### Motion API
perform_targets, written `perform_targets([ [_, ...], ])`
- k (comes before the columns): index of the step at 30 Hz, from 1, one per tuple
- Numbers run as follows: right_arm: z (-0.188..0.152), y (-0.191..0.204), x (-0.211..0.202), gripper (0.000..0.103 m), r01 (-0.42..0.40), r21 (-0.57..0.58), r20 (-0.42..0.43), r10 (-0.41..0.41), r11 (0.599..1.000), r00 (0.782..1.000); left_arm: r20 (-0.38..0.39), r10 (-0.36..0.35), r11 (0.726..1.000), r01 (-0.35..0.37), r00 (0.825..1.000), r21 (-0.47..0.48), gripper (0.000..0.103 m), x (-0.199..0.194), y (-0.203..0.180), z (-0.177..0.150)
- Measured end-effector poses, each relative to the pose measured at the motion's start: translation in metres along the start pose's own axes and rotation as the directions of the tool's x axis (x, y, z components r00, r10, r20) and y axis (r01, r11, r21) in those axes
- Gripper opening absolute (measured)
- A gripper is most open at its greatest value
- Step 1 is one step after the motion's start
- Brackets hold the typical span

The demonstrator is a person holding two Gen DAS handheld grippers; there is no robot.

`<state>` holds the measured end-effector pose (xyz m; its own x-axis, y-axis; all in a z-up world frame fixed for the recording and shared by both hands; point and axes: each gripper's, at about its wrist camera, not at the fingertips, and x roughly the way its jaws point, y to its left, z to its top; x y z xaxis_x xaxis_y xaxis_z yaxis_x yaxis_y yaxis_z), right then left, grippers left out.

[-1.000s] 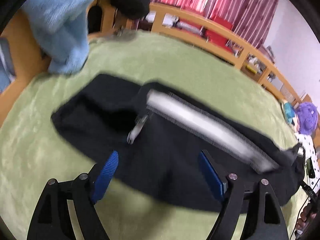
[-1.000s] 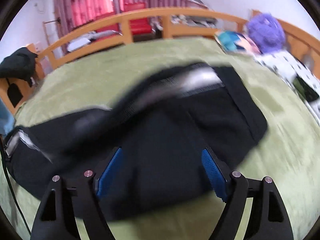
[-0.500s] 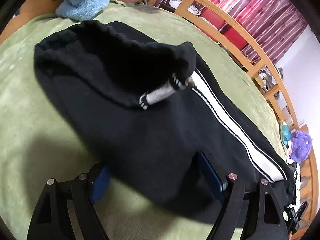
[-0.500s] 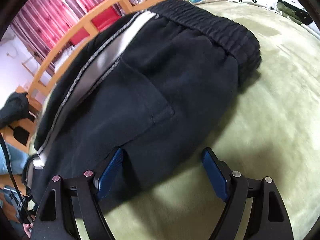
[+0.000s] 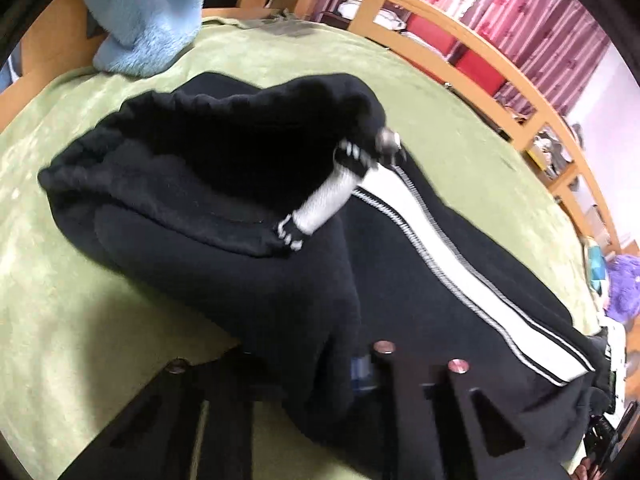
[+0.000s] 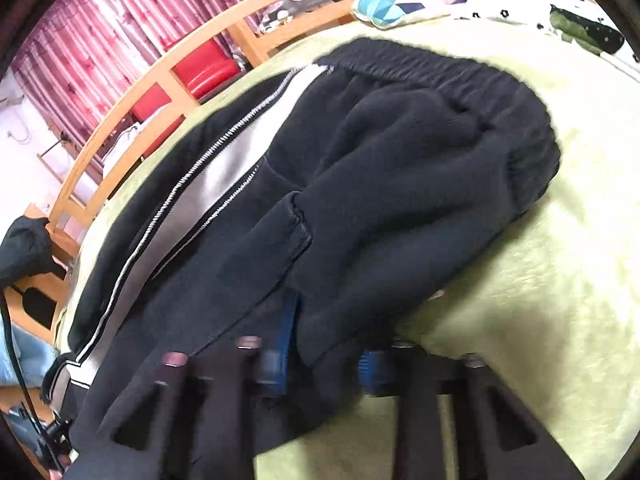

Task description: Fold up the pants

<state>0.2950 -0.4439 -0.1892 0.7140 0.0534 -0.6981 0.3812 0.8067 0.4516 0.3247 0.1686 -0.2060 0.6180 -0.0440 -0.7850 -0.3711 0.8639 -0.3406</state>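
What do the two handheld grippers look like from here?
Both match: the left gripper and the right gripper have black, angular finger frames with triangular cut-outs, round silver rivets and blue ribbed pads. A thin black cable runs down the right view's left edge.

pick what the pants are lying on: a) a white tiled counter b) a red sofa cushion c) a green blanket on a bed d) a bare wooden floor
c: the black pants with the white side stripe are spread over a green blanket, with a wooden bed rail curving behind it.
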Motion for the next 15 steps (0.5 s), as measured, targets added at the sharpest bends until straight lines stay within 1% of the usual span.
perform_targets([
  [1,-0.001,-0.004,-0.008,0.008,-0.017,0.016,0.015,0.017,1.000,1.000,0.006,0.002,1.000,-0.002,1.000,0.005,0.016,-0.008,-0.002,-0.002],
  [3,-0.006,-0.006,-0.027,0.007,-0.011,0.045,0.051,0.009,0.999,0.999,0.011,-0.011,1.000,0.010,1.000,0.011,0.015,-0.027,-0.003,-0.004],
  [4,-0.011,-0.011,-0.039,0.007,-0.030,0.062,0.064,0.026,0.998,0.998,0.013,-0.017,1.000,0.017,1.000,0.016,0.015,-0.035,-0.003,-0.005],
  [5,-0.015,-0.015,-0.052,0.007,-0.036,0.075,0.071,0.031,0.997,0.997,0.012,-0.029,0.999,0.028,1.000,0.020,0.015,-0.046,-0.002,-0.009],
  [6,-0.015,-0.010,-0.056,0.007,-0.028,0.080,0.069,0.023,0.996,0.997,0.007,-0.038,0.999,0.038,0.999,0.025,0.015,-0.058,0.000,-0.014],
  [8,-0.026,-0.016,-0.080,0.007,-0.009,0.069,0.061,0.005,0.998,0.998,-0.008,-0.038,0.998,0.038,0.999,0.039,0.015,-0.078,0.007,-0.028],
  [12,-0.049,-0.037,-0.133,0.007,0.005,0.076,0.049,-0.009,0.997,0.999,-0.050,-0.049,0.997,0.052,0.998,0.061,0.014,-0.118,0.023,-0.071],
  [15,-0.072,-0.072,-0.183,0.007,0.026,0.083,0.030,-0.028,0.996,0.999,-0.097,-0.072,0.994,0.079,0.993,0.074,0.015,-0.150,0.035,-0.116],
])
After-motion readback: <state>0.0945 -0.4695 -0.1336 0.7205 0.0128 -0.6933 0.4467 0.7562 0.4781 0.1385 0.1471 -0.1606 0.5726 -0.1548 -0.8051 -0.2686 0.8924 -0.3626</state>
